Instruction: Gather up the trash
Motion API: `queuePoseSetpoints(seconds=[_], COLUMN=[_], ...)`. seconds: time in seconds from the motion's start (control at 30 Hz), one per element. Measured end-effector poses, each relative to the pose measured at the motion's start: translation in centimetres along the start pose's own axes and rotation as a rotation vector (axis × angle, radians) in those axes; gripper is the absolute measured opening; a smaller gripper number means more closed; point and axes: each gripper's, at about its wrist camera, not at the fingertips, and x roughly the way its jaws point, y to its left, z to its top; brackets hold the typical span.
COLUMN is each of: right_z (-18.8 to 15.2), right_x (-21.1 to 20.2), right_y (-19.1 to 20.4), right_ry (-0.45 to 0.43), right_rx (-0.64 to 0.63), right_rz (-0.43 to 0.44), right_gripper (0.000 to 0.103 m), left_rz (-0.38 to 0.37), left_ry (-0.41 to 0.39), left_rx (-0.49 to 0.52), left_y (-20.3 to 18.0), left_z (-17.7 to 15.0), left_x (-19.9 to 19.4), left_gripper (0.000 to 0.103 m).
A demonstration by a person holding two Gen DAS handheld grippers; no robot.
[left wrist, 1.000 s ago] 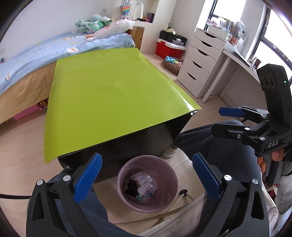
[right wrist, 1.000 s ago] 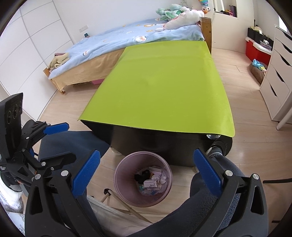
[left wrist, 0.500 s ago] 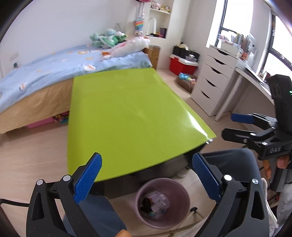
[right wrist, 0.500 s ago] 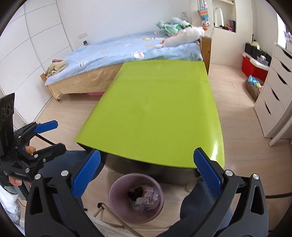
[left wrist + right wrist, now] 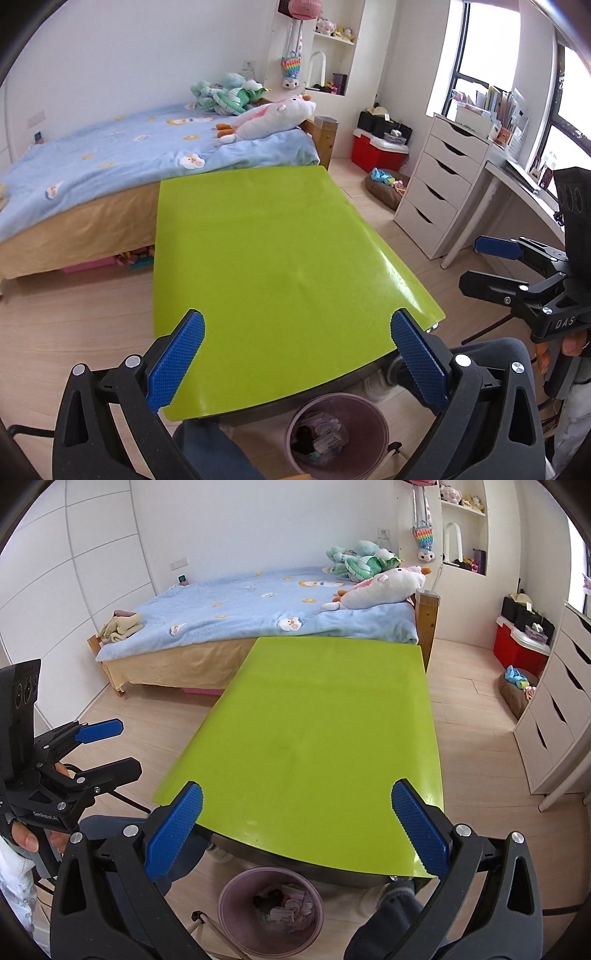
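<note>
1. Trash, a jumble of small cartons, wrappers and dark scraps (image 5: 318,435), lies in the bottom of the round pale-purple plastic wastebasket (image 5: 236,888), which stands on the light wooden floor (image 5: 476,775) just under the near edge of the lime-green smooth tabletop (image 5: 266,258), between the seated person's knees.
2. The left gripper (image 5: 295,354) with its blue ribbed pads is spread wide and grips nothing; the right gripper (image 5: 297,830) is just as wide and just as empty. Both hang above the near end of the table.
3. From where I stand the tabletop looks bare, so I'd say the collecting is about finished.
4. What could go wrong: the basket sits close to the person's feet and to a thin stick-like leg on the floor (image 5: 207,921), so a shifted knee might tip it and spill the lot.
5. A gripper lowered carelessly could knock the table edge or the basket's rim.
6. The pieces look light and loose, easily scattered; I can't make out the printed labels.
</note>
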Motion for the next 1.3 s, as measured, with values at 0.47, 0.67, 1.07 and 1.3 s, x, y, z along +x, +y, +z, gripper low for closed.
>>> queuePoseSetpoints(seconds=[0.47,0.67,1.07,1.3], right_z=[0.0,-0.2,0.2,0.2], right_x=[-0.5,-1.2,-2.1,-2.1], right_y=[0.2,0.3,0.8,1.1], right_ry=[-0.013,-0.013,-0.03,-0.027], right_rx=[-0.012,-0.018,-0.039,-0.049], right_rz=[-0.018,-0.028,-0.054,-0.056], right_gripper=[0.1,0.1,0.1,0.1], left_rz=[0.068,0.076,0.082,0.081], left_ry=[0.021,0.01,-0.006,-0.011], left_rx=[-0.014,-0.011,-0.023,-0.022], left_y=[-0.3,-0.6,-0.6,-0.7], left_z=[-0.2,-0.4,-0.1,-0.1], left_x=[0.3,-0.5,-1.3,-1.8], left_gripper=[0.097,0.097,0.097,0.097])
